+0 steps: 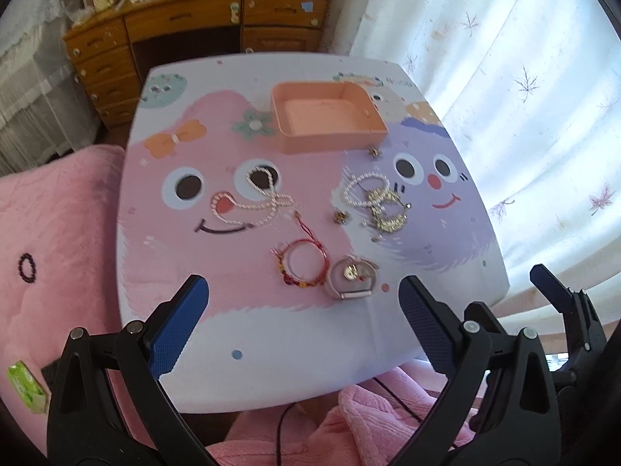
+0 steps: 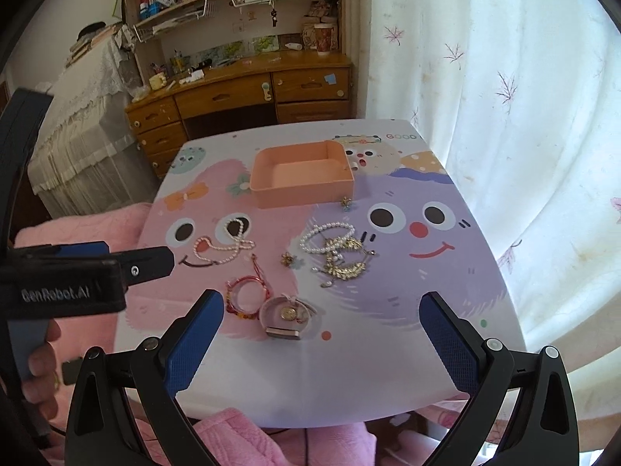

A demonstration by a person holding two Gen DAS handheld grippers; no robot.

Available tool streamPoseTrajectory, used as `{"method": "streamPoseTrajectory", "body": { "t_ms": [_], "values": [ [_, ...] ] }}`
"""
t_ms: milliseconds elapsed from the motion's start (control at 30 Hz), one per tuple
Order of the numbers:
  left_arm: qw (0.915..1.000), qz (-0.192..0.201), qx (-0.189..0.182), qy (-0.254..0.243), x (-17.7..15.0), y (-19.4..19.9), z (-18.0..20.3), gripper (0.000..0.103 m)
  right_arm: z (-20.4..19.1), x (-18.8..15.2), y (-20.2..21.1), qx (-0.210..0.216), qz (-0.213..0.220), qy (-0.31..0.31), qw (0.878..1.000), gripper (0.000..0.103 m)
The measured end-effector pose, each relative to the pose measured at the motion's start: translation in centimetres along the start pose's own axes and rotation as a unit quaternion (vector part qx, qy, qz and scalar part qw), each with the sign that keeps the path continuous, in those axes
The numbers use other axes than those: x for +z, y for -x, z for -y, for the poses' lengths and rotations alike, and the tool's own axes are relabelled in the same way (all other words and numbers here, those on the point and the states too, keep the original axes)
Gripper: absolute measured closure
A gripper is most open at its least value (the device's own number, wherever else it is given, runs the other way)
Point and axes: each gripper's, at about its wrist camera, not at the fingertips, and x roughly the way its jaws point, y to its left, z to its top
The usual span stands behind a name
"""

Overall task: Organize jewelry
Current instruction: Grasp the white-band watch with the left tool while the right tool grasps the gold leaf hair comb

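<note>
Two hand-held grippers are held above the near edge of the worktop (image 1: 186, 349), and both are released: the left hand-held gripper (image 1: 304, 303) and the right hand-held gripper (image 2: 322, 314) show their blue pads spread wide, with nothing between them. No piece of jewelry is grasped, so the task is judged to be at its very start, with the first pick not yet made. All the pieces are seen lying loose on the worktop: a pearl necklace (image 1: 252, 202) on the pink cartoon face, a second pearl strand tangled with gold ornaments (image 1: 374, 202) on the purple face, a red string bracelet (image 1: 300, 266) and, just beside it, a pink ring-shaped piece with a gold charm (image 1: 351, 277) nearest to the grippers. Small gold earrings (image 1: 340, 216) are scattered between them, one close to the box. The orange box (image 2: 302, 178) is placed at the far side of the worktop, open at the top, and nothing is seen inside it. For the next move, a low and careful descent is probably needed, because the pieces are thin and flat; the nearest bracelet seems the easiest to be taken first.
</note>
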Motion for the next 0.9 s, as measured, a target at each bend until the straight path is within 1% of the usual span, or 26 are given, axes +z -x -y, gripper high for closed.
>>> {"method": "streamPoseTrajectory", "body": {
  "t_ms": [67,100,167,267,367,433,467,500,567,600,633,667,733,800,900],
  "values": [
    [0.9995,-0.028,-0.013,0.009,-0.1,-1.5,-0.1,0.005,0.1,-0.4,-0.7,0.003,0.018,0.011,1.000,0.001],
    [0.9989,-0.040,-0.020,0.015,-0.2,-2.3,-0.1,0.005,0.1,-0.6,-1.1,-0.006,0.020,0.026,0.999,0.001],
    [0.9972,-0.062,-0.032,0.027,-0.5,-4.1,-0.3,0.005,0.0,-1.0,-2.6,0.001,0.019,0.051,0.998,0.001],
    [0.9955,-0.075,-0.040,0.043,-1.0,-6.5,-0.4,0.005,0.1,-1.6,-5.3,0.013,0.013,0.095,0.995,0.001],
    [0.9930,-0.084,-0.042,0.071,-1.5,-8.8,-0.4,0.005,0.2,-1.9,-8.3,0.018,0.011,0.158,0.987,0.001],
    [0.9897,-0.095,-0.047,0.097,-1.9,-10.7,-0.2,0.009,0.2,-1.3,-10.3,0.017,0.024,0.203,0.979,0.001],
    [0.9867,-0.104,-0.053,0.114,-2.2,-11.7,-0.1,0.014,0.3,-1.1,-11.4,0.018,0.029,0.222,0.974,0.001],
    [0.9842,-0.112,-0.055,0.126,-2.4,-12.3,0.0,0.022,0.3,-0.6,-12.4,0.015,0.043,0.241,0.969,0.001],
    [0.9752,-0.137,-0.059,0.164,-3.2,-14.4,0.4,0.033,0.6,0.2,-14.5,0.020,0.056,0.274,0.960,0.001],
    [0.9715,-0.146,-0.059,0.177,-3.5,-15.2,0.6,0.036,0.9,0.6,-15.7,0.026,0.061,0.285,0.956,0.001],
    [0.9668,-0.151,-0.063,0.196,-3.9,-16.0,0.8,0.038,1.0,1.1,-16.8,0.033,0.072,0.293,0.953,0.001],
    [0.9633,-0.152,-0.066,0.211,-4.2,-16.5,1.0,0.041,1.3,1.3,-17.9,0.042,0.075,0.298,0.951,0.001],
    [0.9544,-0.153,-0.068,0.247,-4.8,-17.7,1.3,0.043,1.8,2.0,-19.7,0.054,0.079,0.302,0.949,0.001],
    [0.9467,-0.150,-0.066,0.278,-5.2,-18.5,1.6,0.045,2.7,2.6,-21.7,0.066,0.080,0.297,0.949,0.002],
    [0.9359,-0.141,-0.055,0.318,-5.2,-19.2,2.1,0.048,4.2,3.3,-23.5,0.097,0.072,0.276,0.953,0.008]
  ]
}}
